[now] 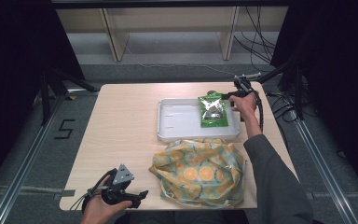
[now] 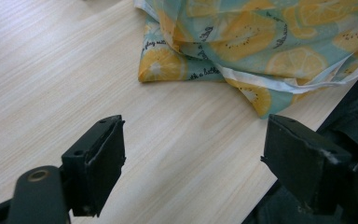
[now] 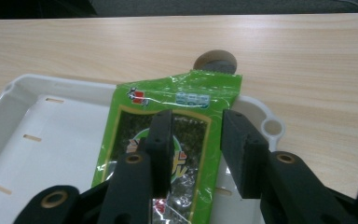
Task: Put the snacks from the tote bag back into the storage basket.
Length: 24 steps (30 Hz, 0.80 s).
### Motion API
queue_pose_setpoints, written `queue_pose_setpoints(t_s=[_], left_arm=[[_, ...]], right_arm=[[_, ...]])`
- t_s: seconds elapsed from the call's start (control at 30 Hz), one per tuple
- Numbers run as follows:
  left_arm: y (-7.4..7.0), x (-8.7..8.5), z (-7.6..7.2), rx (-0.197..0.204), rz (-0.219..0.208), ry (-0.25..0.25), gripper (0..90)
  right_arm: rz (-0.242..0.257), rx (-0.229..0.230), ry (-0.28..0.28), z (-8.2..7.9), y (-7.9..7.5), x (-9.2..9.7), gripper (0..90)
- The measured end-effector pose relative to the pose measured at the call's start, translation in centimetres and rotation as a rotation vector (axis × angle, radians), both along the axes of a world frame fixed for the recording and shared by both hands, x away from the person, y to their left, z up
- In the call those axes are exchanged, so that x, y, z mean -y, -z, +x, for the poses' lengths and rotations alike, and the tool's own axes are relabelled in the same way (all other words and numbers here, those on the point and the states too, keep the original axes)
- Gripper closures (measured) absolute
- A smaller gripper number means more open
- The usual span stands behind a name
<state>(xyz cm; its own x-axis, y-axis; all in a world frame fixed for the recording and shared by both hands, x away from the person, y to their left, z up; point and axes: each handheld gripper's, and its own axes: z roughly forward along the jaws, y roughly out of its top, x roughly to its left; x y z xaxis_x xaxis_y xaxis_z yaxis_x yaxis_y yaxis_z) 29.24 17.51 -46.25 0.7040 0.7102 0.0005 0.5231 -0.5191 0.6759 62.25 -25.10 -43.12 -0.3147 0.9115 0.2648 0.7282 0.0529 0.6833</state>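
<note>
Fingers of both grippers stand released, right ones (image 3: pixel 193 140) above green packet (image 3: pixel 168 140) in tray (image 3: pixel 51 121).

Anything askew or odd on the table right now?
The green foil snack packet lies slightly crooked in the white plastic tray, its top edge overhanging the far rim. The lemon-print fabric bag sits crumpled. Nothing spilled or damaged.

A pale wood-grain worktop (image 1: pixel 121 126) with rounded corners carries a white tray (image 1: pixel 177 122) toward its far right part, its long side running across. Just nearer than the tray, at the near right edge, lies a crumpled cloth bag (image 1: pixel 200 172) printed with lemon and orange slices on a teal ground. Beyond the tray's far rim a small round disc (image 3: pixel 215 61) sits on the wood.
</note>
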Motion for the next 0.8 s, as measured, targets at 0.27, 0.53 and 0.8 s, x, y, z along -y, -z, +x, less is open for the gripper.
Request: queue_pose_setpoints(t_s=[0.27,0.53,0.8], left_arm=[[0.0,-0.1,0.1,0.000,0.004,-0.004,20.1],[0.2,0.1,0.1,-0.003,-0.011,-0.033,20.1],[0.0,-0.1,0.1,0.003,0.000,-0.016,20.1]], right_arm=[[0.001,0.040,-0.100,-0.9,-1.5,-0.3,60.0],[-0.038,0.049,-0.127,-2.6,-3.2,-1.1,55.4],[-0.023,0.055,-0.191,-4.7,-4.1,-1.3,51.4]])
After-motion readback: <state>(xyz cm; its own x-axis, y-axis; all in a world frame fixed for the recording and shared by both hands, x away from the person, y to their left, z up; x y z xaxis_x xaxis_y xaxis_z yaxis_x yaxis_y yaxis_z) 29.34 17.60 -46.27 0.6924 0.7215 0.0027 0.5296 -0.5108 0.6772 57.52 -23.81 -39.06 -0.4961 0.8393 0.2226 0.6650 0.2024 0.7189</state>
